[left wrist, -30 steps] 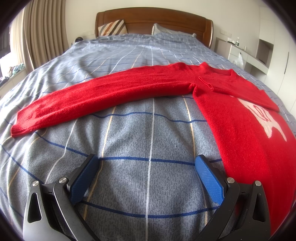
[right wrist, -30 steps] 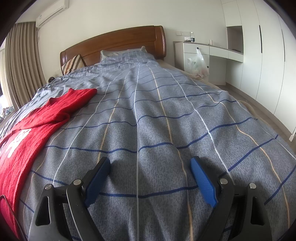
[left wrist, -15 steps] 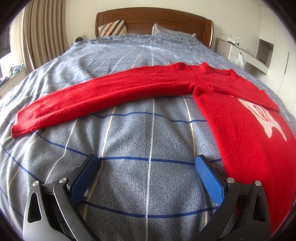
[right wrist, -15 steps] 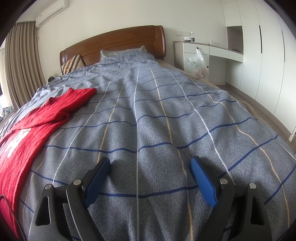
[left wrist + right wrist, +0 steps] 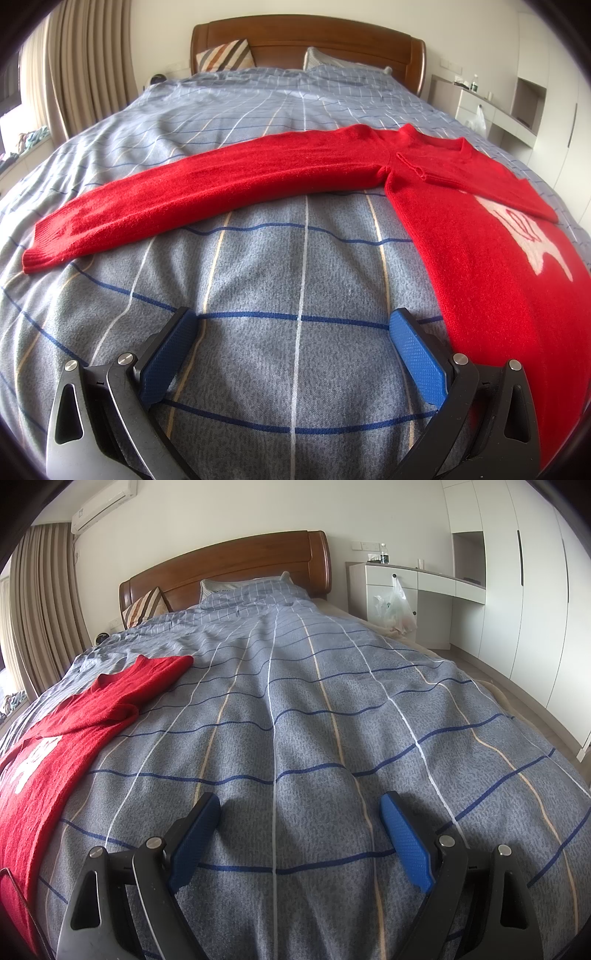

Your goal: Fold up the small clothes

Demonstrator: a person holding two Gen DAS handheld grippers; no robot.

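Two grippers, left gripper point(image 5: 293, 343) and right gripper point(image 5: 299, 829), hover wide open and empty over the bed point(image 5: 332, 709), where a red sweater point(image 5: 480, 236) lies flat, one sleeve point(image 5: 207, 188) outstretched; a shallow pinch could catch the bedcover or bunch the knit.

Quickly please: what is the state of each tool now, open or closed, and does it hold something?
Left tool: open, holding nothing, above the bedspread beside the red sweater.
Right tool: open, holding nothing.
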